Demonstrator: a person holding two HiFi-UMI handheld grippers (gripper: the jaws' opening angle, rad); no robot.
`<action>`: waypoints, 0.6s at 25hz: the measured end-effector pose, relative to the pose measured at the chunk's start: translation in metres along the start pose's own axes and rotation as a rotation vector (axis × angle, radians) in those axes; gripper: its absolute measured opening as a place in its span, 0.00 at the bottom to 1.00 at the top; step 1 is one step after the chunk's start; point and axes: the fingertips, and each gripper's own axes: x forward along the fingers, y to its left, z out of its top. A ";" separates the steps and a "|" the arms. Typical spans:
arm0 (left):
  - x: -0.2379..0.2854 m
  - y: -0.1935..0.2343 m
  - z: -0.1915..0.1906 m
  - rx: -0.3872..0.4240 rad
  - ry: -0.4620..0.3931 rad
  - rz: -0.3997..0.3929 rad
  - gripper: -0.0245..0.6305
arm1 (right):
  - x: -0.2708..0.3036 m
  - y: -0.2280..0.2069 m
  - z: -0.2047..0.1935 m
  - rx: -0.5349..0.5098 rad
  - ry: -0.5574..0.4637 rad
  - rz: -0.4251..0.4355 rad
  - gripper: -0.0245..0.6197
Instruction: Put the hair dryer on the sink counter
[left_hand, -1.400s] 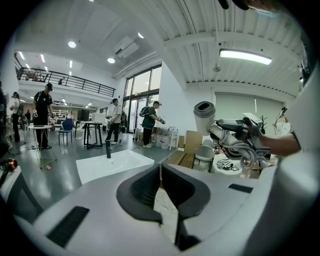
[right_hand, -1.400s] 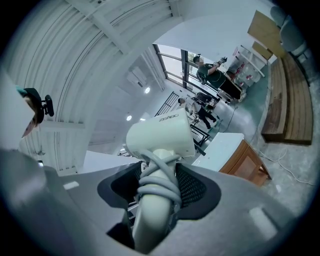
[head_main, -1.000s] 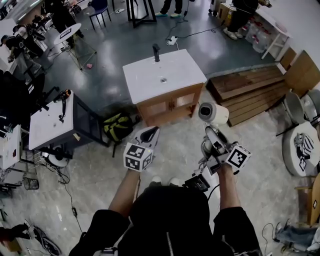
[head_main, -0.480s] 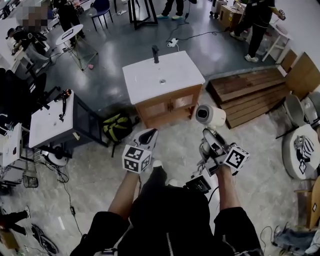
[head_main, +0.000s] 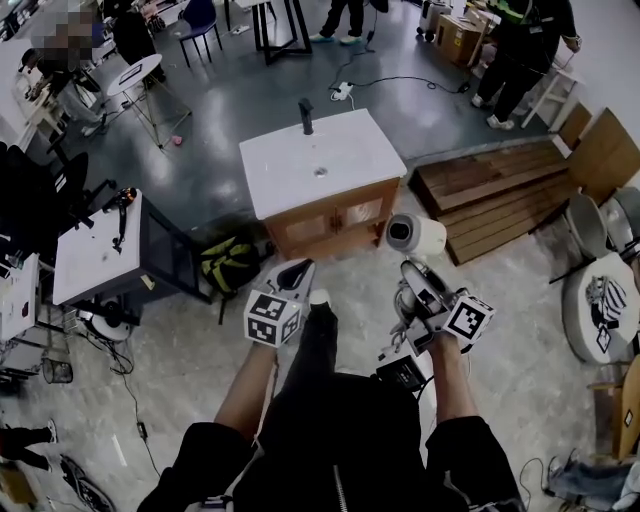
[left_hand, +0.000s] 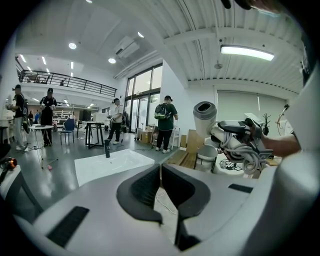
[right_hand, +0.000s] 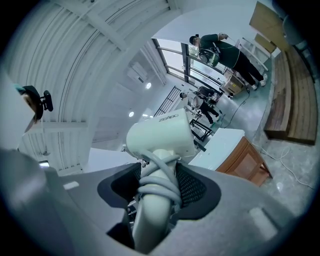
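A white hair dryer (head_main: 414, 236) with its cord wound round the handle is held upright in my right gripper (head_main: 418, 285), whose jaws are shut on the handle (right_hand: 152, 200). Its barrel (right_hand: 161, 134) fills the right gripper view and also shows in the left gripper view as the hair dryer (left_hand: 206, 118). The white sink counter (head_main: 320, 160) on a wooden cabinet, with a black tap (head_main: 306, 115), stands ahead of me across the floor. My left gripper (head_main: 290, 283) hangs beside the right one, shut and empty (left_hand: 160, 182).
A yellow-black backpack (head_main: 228, 266) lies left of the cabinet. A white table (head_main: 95, 250) on a black frame stands at the left. Wooden pallets (head_main: 500, 190) lie to the right. People stand at the far end. A cable (head_main: 400, 80) runs over the grey floor.
The sink counter has drawn slightly nearer and shifted left in the head view as I walk. One foot has stepped forward. Both grippers keep their pose and the dryer stays held.
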 end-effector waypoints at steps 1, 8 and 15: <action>0.005 0.002 0.002 0.001 -0.001 -0.002 0.06 | 0.003 -0.002 0.002 -0.005 0.003 0.000 0.37; 0.046 0.021 0.009 -0.012 0.001 -0.020 0.06 | 0.031 -0.025 0.024 -0.018 0.011 -0.003 0.37; 0.085 0.051 0.016 -0.029 0.008 -0.025 0.06 | 0.066 -0.055 0.041 -0.006 0.022 -0.018 0.37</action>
